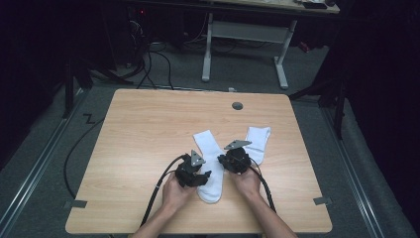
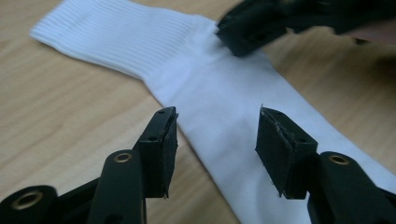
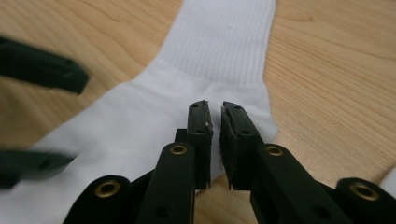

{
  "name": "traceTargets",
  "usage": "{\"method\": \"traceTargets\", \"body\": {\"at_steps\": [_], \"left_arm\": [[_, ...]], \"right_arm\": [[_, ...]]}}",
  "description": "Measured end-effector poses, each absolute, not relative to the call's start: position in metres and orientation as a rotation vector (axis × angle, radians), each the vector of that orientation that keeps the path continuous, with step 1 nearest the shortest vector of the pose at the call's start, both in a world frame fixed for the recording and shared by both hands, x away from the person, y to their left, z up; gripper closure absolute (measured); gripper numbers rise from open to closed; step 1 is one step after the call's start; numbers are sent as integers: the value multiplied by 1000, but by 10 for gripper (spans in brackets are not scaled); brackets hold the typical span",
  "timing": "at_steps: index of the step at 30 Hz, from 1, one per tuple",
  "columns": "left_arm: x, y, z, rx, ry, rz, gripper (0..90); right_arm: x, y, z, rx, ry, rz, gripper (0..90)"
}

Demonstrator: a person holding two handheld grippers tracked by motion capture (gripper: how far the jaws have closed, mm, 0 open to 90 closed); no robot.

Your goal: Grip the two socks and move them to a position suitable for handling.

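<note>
Black jaws of the left tool (image 2: pixel 212 140) stand well apart above the foot part of a white sock (image 2: pixel 219 98), with the pads not pressing on it. Beside it, the right tool (image 3: pixel 214 133) has its jaws almost closed, with only a thin gap between them, just over the heel area of the same sock (image 3: pixel 205 65), and I cannot tell if any cloth is pinched. This sock (image 1: pixel 210 163) lies flat on the wooden desk (image 1: pixel 143 134) between both tools, and a second white sock (image 1: pixel 258 141) lies near it on the right.
</note>
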State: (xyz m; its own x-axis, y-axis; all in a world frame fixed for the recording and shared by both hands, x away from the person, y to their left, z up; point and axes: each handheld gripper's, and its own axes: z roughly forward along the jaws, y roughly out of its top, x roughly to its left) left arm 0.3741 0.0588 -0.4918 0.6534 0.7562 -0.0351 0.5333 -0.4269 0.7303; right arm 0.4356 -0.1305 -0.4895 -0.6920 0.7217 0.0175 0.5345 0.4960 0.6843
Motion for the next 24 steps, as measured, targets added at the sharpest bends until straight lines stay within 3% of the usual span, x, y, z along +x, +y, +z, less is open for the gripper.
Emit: {"method": "traceTargets", "body": {"at_steps": [13, 17, 21, 24], "left_arm": [[345, 52, -498, 2175, 945, 389, 465], [340, 62, -498, 2146, 977, 353, 453], [341, 73, -496, 2104, 1004, 359, 430], [344, 84, -495, 2072, 1037, 371, 416]], "right_arm": [[443, -128, -494, 1050, 2434, 942, 721], [443, -126, -494, 1047, 2418, 923, 678], [444, -128, -493, 1082, 2421, 943, 578], [437, -129, -488, 1046, 2408, 983, 575]]}}
